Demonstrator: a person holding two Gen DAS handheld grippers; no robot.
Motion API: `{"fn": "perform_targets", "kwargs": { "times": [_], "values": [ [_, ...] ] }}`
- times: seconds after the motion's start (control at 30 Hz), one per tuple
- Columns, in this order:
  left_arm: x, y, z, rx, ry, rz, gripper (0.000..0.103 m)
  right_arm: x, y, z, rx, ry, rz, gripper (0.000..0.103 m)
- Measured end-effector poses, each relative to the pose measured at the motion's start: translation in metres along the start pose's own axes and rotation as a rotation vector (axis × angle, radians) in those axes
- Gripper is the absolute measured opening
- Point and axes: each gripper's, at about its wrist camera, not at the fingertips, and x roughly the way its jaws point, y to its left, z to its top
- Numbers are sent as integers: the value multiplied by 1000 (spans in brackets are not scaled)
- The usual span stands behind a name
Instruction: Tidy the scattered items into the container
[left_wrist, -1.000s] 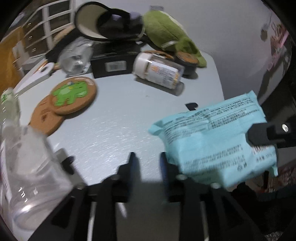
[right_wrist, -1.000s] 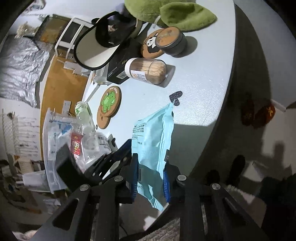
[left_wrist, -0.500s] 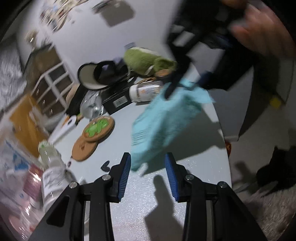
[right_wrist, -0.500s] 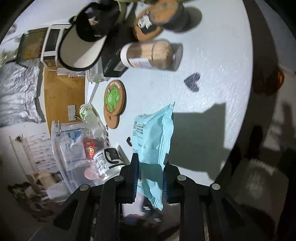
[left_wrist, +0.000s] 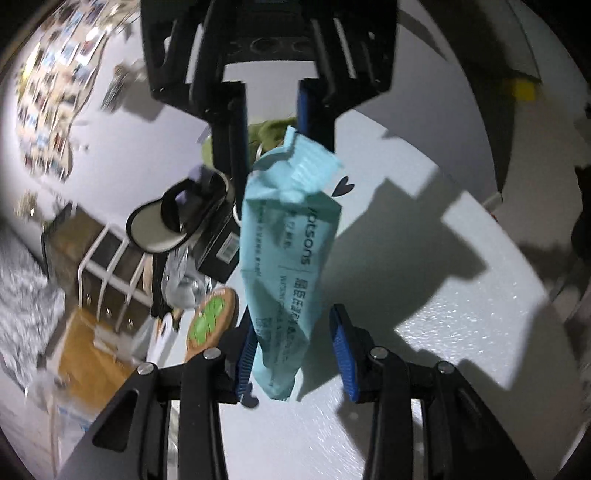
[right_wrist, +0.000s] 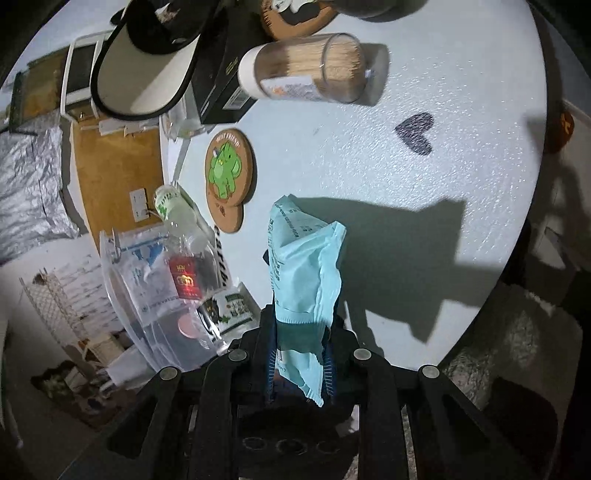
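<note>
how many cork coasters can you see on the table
3: the green-creature coaster; a plain one partly under it; a third at the far edge, behind the toothpick jar. More may be hidden.

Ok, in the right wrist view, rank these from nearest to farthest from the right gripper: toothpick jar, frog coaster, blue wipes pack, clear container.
1. Blue wipes pack: clamped in the right gripper.
2. Clear container: just left, at the table edge.
3. Frog coaster: farther up, left of centre.
4. Toothpick jar: lying on its side near the top.
</note>
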Motion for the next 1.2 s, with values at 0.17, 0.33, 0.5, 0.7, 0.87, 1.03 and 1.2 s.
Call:
{"fn": "perform_targets", "kwargs": {
  "times": [0.17, 0.33, 0.5, 0.7, 0.87, 1.03, 1.2],
  "values": [
    [10, 13, 10, -24, 8, -67, 29, -6, -9, 9, 35, -10, 4, 23],
    [18, 32, 21, -109, 30, -139, 29, -11, -1, 20, -24, -25, -15, 23],
    [19, 44, 31, -179, 65, -191, 29, -27, 24, 15, -203, -122, -94, 38],
    [12, 44, 33, -191, 101, -212, 29, -62, 69, -18, -602, -338, -377, 63],
    [5, 50, 33, -170, 114, -215, 29, -48, 94, -79, -1172, -409, -748, 63],
    [-4, 57, 28, -178, 130, -228, 29, -20, 70, -128, -1683, -369, -995, 63],
    [-17, 59, 19, -170, 133, -218, 29, 13, 38, -158, -2111, -376, -1163, 63]
  ]
}}
